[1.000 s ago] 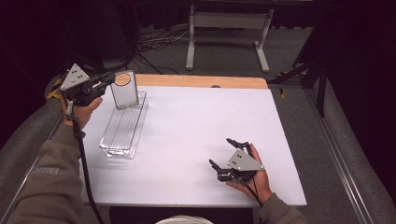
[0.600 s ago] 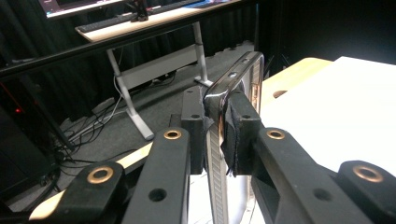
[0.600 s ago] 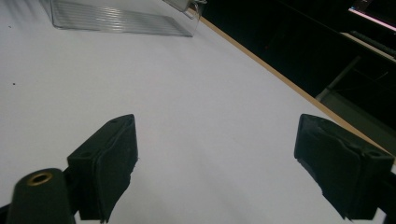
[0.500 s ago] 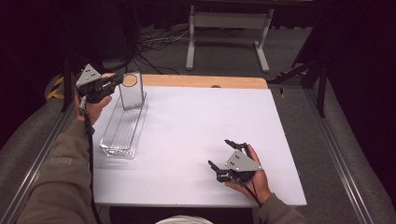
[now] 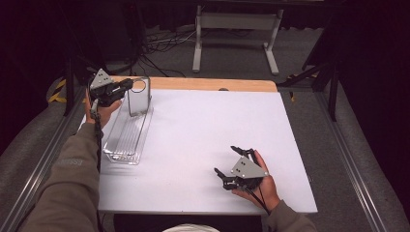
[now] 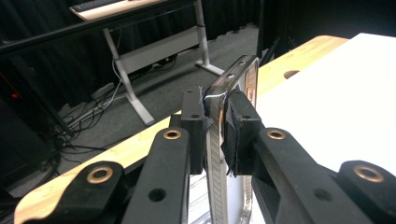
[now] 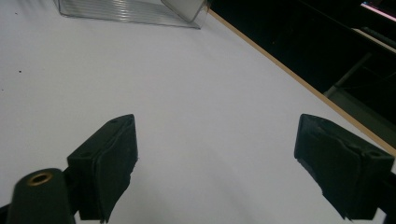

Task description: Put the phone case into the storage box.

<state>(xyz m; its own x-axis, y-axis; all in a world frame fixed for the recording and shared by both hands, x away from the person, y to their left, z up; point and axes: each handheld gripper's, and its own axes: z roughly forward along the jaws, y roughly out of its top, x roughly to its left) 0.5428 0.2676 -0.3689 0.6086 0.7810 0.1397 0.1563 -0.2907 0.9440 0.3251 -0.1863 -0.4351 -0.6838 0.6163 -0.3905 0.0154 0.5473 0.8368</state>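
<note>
One clear tray [image 5: 126, 137]: raised end flap clamped in left gripper [image 5: 126, 88].

The clear tray [image 7: 130, 11] is cut off by the right gripper view's top edge.

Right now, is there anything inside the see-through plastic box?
Nothing shows inside the clear box; through its ribbed bottom you see just the white table. The left gripper is pinching its raised lid. The lid hides a bit of the far end.
</note>
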